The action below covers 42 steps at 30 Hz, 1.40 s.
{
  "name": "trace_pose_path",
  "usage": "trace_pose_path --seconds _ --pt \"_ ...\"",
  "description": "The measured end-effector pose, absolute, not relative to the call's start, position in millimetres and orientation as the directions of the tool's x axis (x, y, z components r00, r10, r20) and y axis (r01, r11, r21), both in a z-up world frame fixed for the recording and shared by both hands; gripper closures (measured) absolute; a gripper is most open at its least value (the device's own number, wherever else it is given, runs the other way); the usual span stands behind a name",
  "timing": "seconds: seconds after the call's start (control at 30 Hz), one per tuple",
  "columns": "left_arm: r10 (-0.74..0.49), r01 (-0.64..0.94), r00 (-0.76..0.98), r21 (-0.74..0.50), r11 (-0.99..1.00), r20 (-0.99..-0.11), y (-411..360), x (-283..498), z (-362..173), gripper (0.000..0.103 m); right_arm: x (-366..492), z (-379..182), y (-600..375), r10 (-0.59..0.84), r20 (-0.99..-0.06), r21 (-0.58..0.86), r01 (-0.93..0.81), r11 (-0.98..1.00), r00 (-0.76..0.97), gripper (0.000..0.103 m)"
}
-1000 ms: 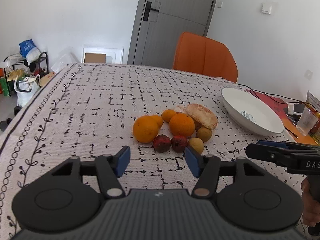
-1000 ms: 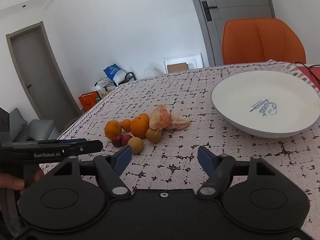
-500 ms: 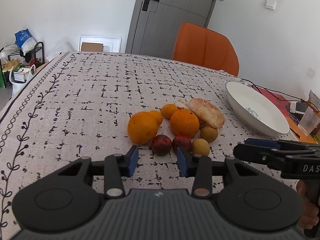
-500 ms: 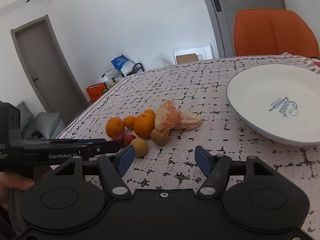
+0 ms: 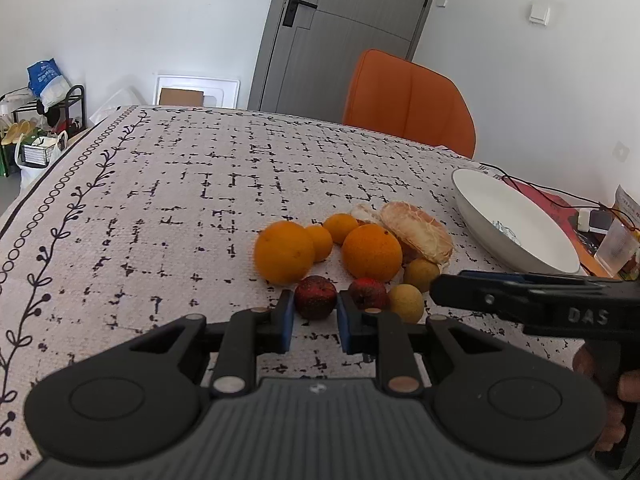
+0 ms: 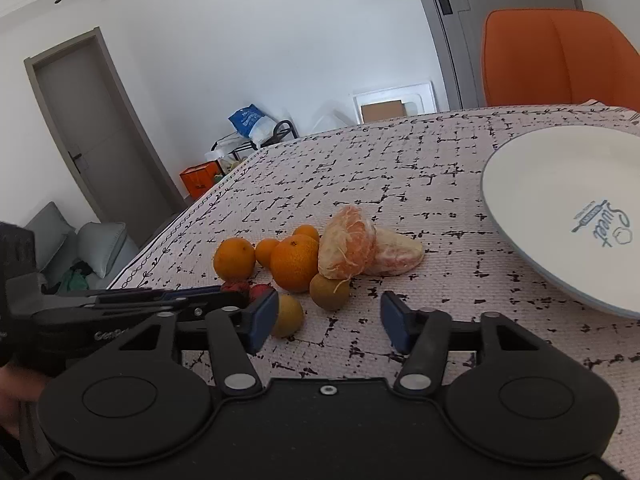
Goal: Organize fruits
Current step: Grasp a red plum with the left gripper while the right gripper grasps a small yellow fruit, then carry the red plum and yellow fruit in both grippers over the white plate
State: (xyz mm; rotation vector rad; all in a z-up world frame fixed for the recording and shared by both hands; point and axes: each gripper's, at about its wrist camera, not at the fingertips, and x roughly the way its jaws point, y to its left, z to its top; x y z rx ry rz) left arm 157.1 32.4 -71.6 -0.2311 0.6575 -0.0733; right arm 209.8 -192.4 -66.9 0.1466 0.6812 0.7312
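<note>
My left tool (image 5: 315,322) pinches the dark red fruit (image 5: 315,296) at the near edge of the pile on the bench (image 5: 168,200); I should lift it straight up so the oranges (image 5: 285,252) behind stay put. My right tool (image 6: 329,326), jaws closing with nothing between them, has a yellow fruit (image 6: 286,315) just beside its left finger. The plate (image 6: 532,184) lies ahead to its right.

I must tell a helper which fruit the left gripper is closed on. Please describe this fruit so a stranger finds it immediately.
On the patterned tablecloth, left of the white plate, lies a cluster of fruit. In its nearest row, the dark red fruit sits between the blue pads of the left gripper. It is the leftmost of two small red fruits, just below the biggest orange.
</note>
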Motion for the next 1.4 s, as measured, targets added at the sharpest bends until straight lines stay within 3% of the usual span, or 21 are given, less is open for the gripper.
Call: trace_pose_path --seconds 0.27,0.33,0.4,0.47,1.4 --pt "-0.12 -0.033 0.798 -0.242 0.97 -0.59 42.1 145.0 -67.7 0.082 216.7 -66.9 -185.4 0.658 -0.526 0.36 -0.561 0.746 0.539 0.06" --pt "-0.113 -0.042 0.801 -0.243 0.969 -0.588 44.9 142.9 -66.5 0.082 219.4 -67.8 -183.8 0.66 -0.526 0.366 -0.557 0.746 0.537 0.065" --pt "-0.109 -0.048 0.802 -0.245 0.968 -0.587 47.3 140.6 -65.5 0.082 221.4 -69.4 -180.4 0.651 -0.536 0.36 -0.553 0.752 0.537 0.078" --pt "-0.107 -0.05 0.804 -0.246 0.968 -0.585 48.9 138.8 -64.2 0.082 221.4 -71.2 -180.3 0.647 -0.539 0.36 -0.546 0.756 0.539 0.081" --pt "-0.172 0.068 0.825 -0.208 0.976 -0.538 -4.9 131.8 -44.0 0.082 178.1 -52.4 -250.4 0.595 -0.472 0.354 -0.478 0.804 0.651 0.081"
